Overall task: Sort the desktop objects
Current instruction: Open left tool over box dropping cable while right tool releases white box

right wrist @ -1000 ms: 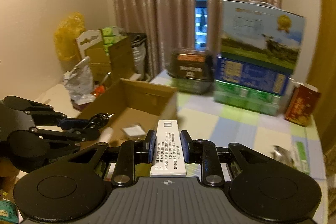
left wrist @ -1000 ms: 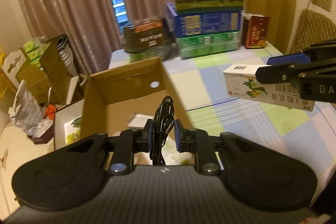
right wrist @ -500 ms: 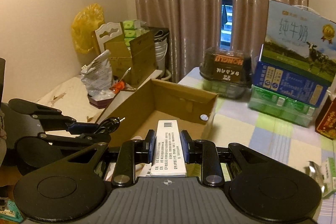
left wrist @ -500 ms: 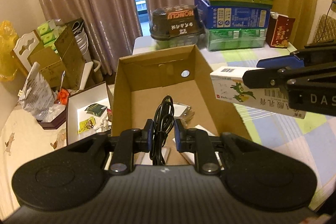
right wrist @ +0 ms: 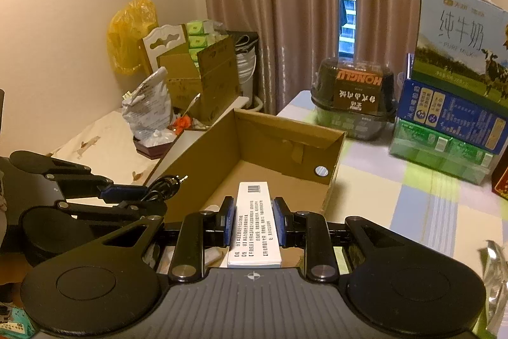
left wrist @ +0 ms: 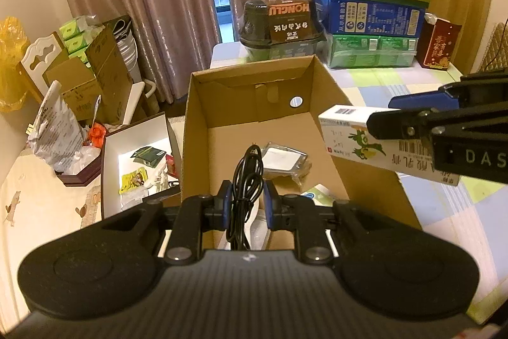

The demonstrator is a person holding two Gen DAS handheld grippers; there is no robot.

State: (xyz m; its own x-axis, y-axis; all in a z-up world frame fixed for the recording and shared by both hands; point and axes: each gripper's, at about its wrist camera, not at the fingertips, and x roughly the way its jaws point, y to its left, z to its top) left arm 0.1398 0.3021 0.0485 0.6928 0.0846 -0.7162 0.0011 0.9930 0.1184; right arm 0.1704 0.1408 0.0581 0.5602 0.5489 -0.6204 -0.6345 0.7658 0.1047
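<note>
Two items are in transit, neither yet deposited. Left wrist view: your left gripper point(left wrist: 243, 202) has its jaws closed on a coiled black cable point(left wrist: 247, 180), held above the open cardboard box point(left wrist: 330, 104), where a few packets already lie. Right wrist view: your right gripper point(right wrist: 253, 220) has its jaws clamped on a white carton point(right wrist: 254, 224) over the box's near edge. Both releases remain; further items sit on the desk point(right wrist: 412, 199).

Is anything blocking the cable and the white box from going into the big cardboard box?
Nothing visible does. The cardboard box is open on top, and both the black cable and the white carton hang over it.
</note>
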